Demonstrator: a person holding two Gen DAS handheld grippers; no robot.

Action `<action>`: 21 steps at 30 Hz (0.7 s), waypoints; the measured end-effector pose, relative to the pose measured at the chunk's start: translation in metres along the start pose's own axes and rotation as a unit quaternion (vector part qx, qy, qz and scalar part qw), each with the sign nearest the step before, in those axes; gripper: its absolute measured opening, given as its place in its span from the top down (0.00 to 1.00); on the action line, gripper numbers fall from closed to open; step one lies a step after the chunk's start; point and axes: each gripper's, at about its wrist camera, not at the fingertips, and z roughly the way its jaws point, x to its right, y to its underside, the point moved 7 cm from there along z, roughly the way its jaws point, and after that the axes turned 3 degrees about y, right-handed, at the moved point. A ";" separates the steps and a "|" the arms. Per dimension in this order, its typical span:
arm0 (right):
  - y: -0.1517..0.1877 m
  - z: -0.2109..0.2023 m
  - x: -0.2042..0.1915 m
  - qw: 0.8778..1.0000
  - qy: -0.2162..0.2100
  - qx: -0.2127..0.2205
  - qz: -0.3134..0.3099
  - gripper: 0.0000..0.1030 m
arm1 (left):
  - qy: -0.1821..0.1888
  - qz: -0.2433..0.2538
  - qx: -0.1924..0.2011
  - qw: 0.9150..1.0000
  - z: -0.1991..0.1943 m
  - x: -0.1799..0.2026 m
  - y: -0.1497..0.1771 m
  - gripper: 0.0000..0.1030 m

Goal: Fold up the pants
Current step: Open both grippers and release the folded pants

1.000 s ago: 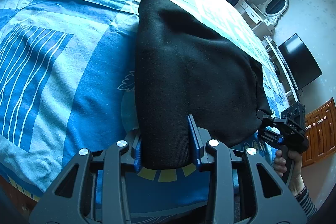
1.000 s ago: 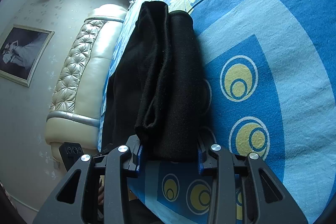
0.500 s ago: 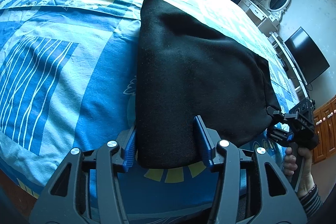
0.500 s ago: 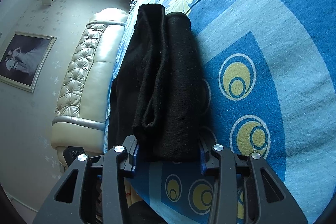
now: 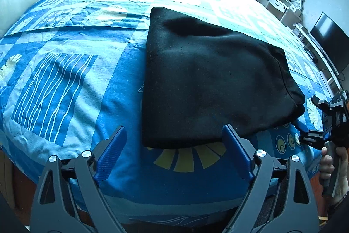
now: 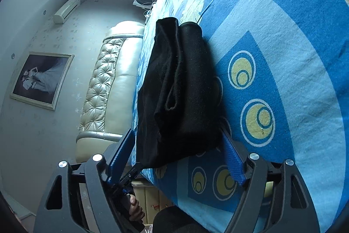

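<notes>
The bed with its blue patterned cover is the biggest thing seen, and the black pants lie on it, folded into a thick, flat bundle. In the left view the near edge of the pants sits just ahead of the jaws and between them. In the right view the end of the bundle, with its stacked layers, sits between the jaws too.

The pants are judged to be soft, floppy and light. The cloth looks fuzzy, so it is not likely to slip. Nothing can break. A loose fold can fall open when lifted, so a hold is best taken at a corner or edge where all the layers are pinched together.

The left gripper is opening, and its jaws stand wide with the pads off the cloth. The right gripper is opening as well; its pads stand apart from the bundle, though one pad seems very near it. Nothing is gripped.

A second ago both pairs of jaws were pressed on the edges of the pants. Now the pants are let go and left resting on the bed. More of the room is seen in the left view than before.
</notes>
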 end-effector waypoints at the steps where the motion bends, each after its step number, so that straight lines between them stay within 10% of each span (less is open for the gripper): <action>1: 0.004 -0.003 0.000 1.000 0.002 -0.004 -0.002 0.23 | -0.003 0.006 -0.001 1.000 -0.003 0.004 0.002 0.12; 13: 0.035 -0.036 0.003 0.994 0.106 -0.010 -0.025 0.21 | -0.065 0.032 0.025 0.997 -0.040 0.037 0.022 0.11; 21: 0.044 -0.068 -0.011 0.953 0.259 0.066 -0.145 0.21 | -0.088 0.033 0.065 0.993 -0.067 0.036 0.029 0.10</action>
